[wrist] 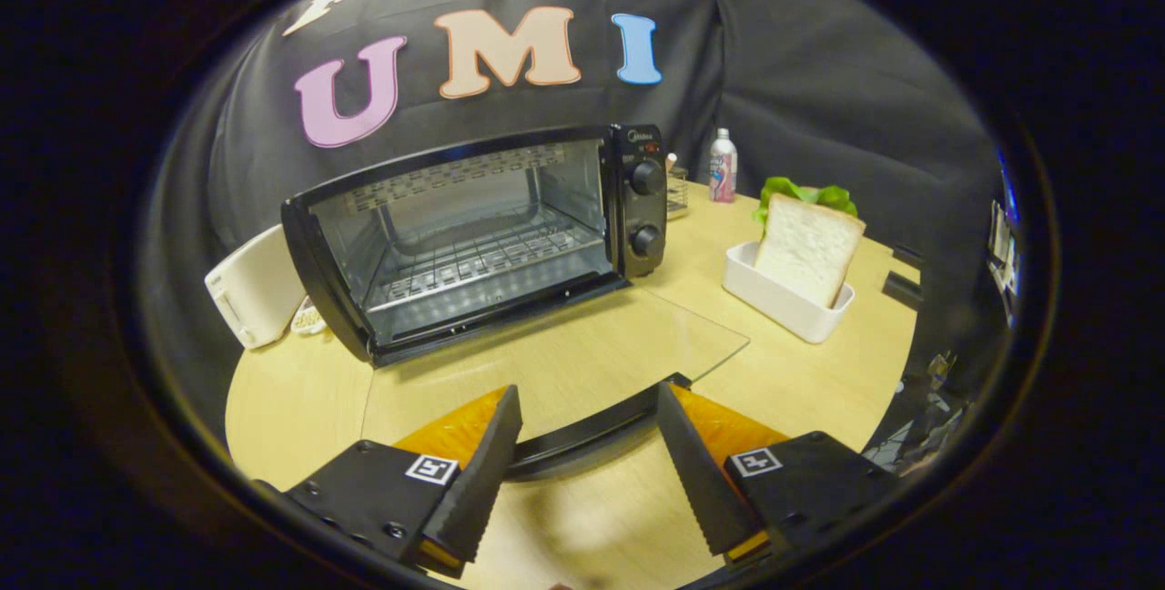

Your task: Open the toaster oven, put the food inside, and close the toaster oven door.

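the toaster oven [473, 235] stands open beyond the gripper [590, 422], its glass door [582, 362] folded flat on the desk [819, 381] and its wire rack [482, 258] bare. the door's handle [582, 440] lies just ahead of the gripper, between its wide-apart fingers, which hold nothing. ahead to the right, a slice of bread [805, 249] leans upright in a white tray [783, 299], lettuce [805, 197] behind it. farther back stands a bottle [723, 166].

The light is soft and even, coming from above. The table [819, 371] looks bright, the wall dark. A blurry shadow lies between the gripper [590, 417] fingers, which are spread apart. Straight lines bend near the edges. The oven [473, 235] looks sharp.
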### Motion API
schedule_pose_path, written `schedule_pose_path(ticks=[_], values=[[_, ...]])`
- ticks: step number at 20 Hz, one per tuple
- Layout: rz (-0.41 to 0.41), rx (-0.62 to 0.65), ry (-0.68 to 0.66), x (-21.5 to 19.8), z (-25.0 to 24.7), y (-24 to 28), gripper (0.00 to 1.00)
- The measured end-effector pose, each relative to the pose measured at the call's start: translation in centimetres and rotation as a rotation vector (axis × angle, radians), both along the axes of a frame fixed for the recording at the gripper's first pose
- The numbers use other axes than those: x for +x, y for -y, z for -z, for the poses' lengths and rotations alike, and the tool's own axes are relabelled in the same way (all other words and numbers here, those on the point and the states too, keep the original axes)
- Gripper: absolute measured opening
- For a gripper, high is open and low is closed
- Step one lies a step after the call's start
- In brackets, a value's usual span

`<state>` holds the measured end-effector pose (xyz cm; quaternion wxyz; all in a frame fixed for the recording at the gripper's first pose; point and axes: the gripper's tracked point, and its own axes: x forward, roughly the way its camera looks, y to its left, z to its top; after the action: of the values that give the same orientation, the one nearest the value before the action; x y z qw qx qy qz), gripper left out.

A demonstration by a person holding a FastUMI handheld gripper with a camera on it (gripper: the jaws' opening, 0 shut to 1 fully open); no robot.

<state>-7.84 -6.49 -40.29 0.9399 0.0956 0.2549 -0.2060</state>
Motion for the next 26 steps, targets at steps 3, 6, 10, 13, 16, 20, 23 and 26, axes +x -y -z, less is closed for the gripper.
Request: schedule_pose_path(ticks=[3, 6, 10, 13, 16, 20, 23, 26], values=[[0.022, 0.005, 0.001, -0.2, 0.4, 0.2, 0.93], [0.032, 0.007, 0.003, -0.1, 0.4, 0.2, 0.94], [0.007, 0.009, 0.013, 0.0, -0.4, 0.0, 0.94], [-0.022, -0.017, 0.025, -0.1, -1.6, 0.8, 0.94], [-0.023, -0.055, 0.07, -0.4, -4.0, 3.4, 0.93], [0.027, -0.173, 0.098, -0.7, -7.0, 10.0, 0.93], [0.049, -0.3, 0.023, -0.3, -8.5, 14.9, 0.94], [0.041, -0.372, -0.061, 0.7, -10.4, 18.3, 0.95]])
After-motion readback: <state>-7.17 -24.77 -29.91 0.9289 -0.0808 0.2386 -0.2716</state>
